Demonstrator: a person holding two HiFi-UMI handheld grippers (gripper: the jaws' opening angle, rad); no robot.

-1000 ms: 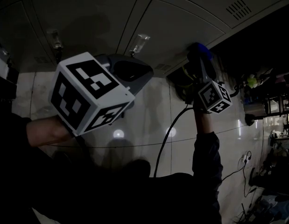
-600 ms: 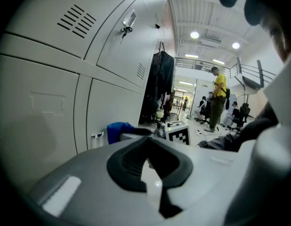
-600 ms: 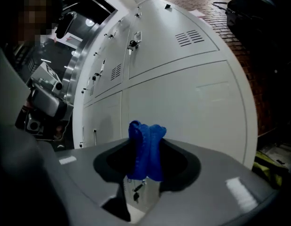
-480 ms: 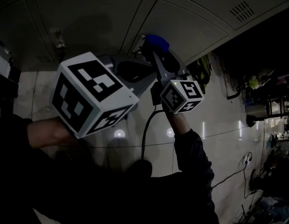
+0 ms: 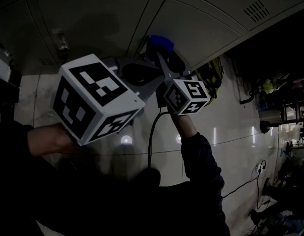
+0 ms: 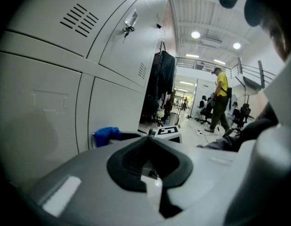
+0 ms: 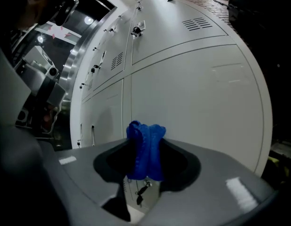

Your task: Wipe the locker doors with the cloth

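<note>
blue cloth [image 7: 145, 149] sits bunched between the jaws of your right gripper [image 7: 145, 166], which are clamped on it. in the head view the cloth [image 5: 160, 44] is up at the grey locker doors [image 5: 93, 18], near the seam between two of them, at 12 o'clock from that gripper's marker cube [image 5: 187, 96]. whether cloth and door actually touch, you can't tell. your left gripper [image 5: 138, 76] hangs just beside it at 9 o'clock, its jaws drawn together with nothing between them. from the left gripper view the cloth [image 6: 106, 134] shows at 10 o'clock of those jaws. a black cable [image 5: 152, 132] drops from the right gripper toward 6 o'clock.
</note>
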